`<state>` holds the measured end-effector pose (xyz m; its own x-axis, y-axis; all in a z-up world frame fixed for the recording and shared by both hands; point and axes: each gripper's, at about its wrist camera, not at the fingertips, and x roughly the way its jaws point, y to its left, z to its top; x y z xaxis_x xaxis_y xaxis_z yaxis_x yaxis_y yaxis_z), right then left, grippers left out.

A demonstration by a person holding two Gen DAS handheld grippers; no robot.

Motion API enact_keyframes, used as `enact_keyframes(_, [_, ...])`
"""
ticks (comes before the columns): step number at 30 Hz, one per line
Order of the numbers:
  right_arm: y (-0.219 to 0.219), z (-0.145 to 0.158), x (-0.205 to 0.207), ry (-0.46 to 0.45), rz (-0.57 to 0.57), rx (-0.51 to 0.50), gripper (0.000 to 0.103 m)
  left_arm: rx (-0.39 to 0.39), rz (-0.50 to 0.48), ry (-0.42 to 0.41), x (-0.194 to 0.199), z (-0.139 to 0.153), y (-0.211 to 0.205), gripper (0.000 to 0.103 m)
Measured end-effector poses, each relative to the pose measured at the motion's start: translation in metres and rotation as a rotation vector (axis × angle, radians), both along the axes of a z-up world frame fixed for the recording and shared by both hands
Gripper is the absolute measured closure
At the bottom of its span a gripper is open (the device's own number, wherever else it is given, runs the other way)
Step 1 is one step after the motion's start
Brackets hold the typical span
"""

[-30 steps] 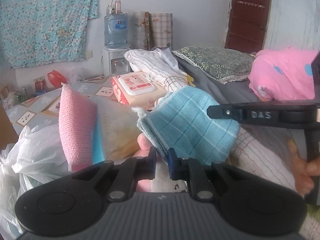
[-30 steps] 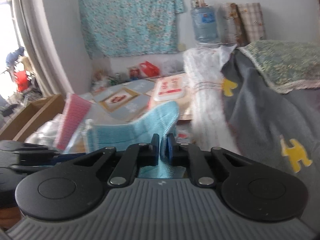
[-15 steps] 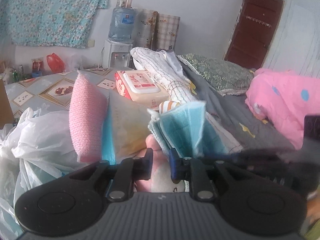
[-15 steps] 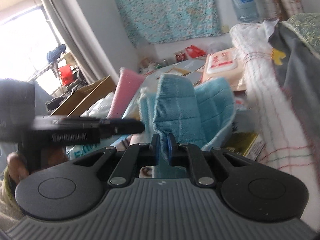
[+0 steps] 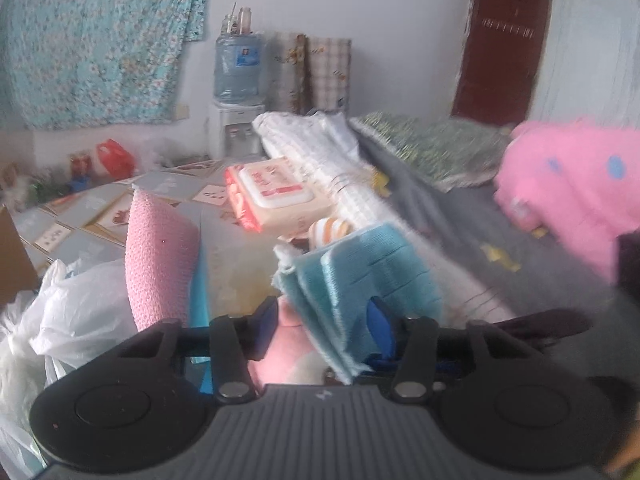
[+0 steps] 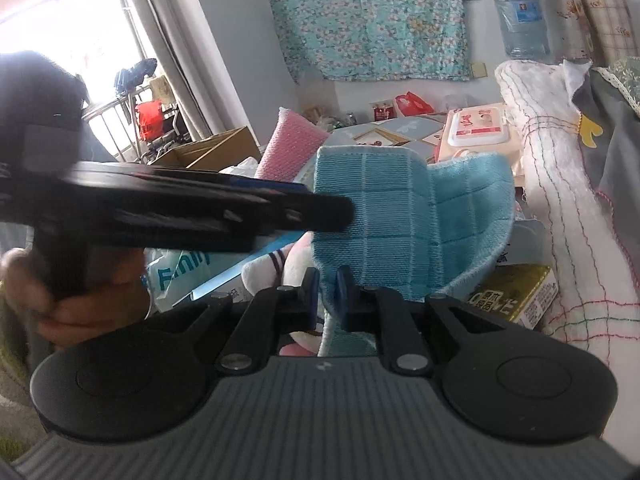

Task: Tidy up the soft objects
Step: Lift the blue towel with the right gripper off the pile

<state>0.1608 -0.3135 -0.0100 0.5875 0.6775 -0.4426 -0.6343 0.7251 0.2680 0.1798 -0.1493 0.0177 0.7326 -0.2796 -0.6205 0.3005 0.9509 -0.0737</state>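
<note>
Two tools work on one folded blue cloth (image 6: pixel 404 216). The right tool (image 6: pixel 327 292) pinches the lower edge of that cloth, with its jaws nearly together and the fabric pressed between the blue pads. The left tool (image 5: pixel 324 320) has just been opening; its jaws now stand partly apart, and the cloth (image 5: pixel 368 268) hangs in the gap, lying against the right-hand pad while the left-hand pad is clear of it. In the right wrist view, the left tool (image 6: pixel 332 214) reaches in from the left with its tip at the upper left edge of the cloth, gripped by a hand (image 6: pixel 80 304). The cloth is held up in the air above a pink-and-white plush toy (image 5: pixel 292 344). A pink knitted cloth (image 5: pixel 160 256) stands upright to the left, beside a white plastic bag (image 5: pixel 80 312). A pack of wet wipes (image 5: pixel 276 192) lies behind the blue cloth, next to a rolled white blanket (image 5: pixel 320 156) on the bed. The left wrist view is blurred.
</note>
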Motion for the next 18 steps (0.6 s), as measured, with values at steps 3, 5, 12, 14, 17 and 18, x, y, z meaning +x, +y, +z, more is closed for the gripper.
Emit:
enact_keyframes(3, [-0.002, 0.004, -0.004, -0.017, 0.007, -0.020, 0.088, 0.022, 0.020, 0.037, 0.008, -0.010, -0.001, 0.066])
enact_keyframes(5, [-0.008, 0.010, -0.007, -0.021, 0.016, -0.020, 0.078, 0.017, 0.025, 0.034, 0.007, -0.011, 0.001, 0.066])
enact_keyframes(12, [-0.047, 0.020, 0.006, 0.006, -0.114, 0.030, 0.062, 0.006, 0.027, 0.034, 0.007, -0.014, 0.006, 0.067])
enact_keyframes(14, [-0.061, 0.020, 0.014, 0.045, -0.175, 0.070, 0.062, 0.006, 0.026, 0.034, 0.007, -0.014, 0.006, 0.067])
enact_keyframes(17, [-0.070, 0.014, 0.025, 0.078, -0.253, 0.057, 0.062, 0.002, 0.027, 0.037, 0.006, -0.015, 0.006, 0.067])
enact_keyframes(18, [-0.071, 0.011, 0.030, 0.096, -0.258, 0.064, 0.062, -0.001, 0.026, 0.037, 0.006, -0.015, 0.007, 0.067])
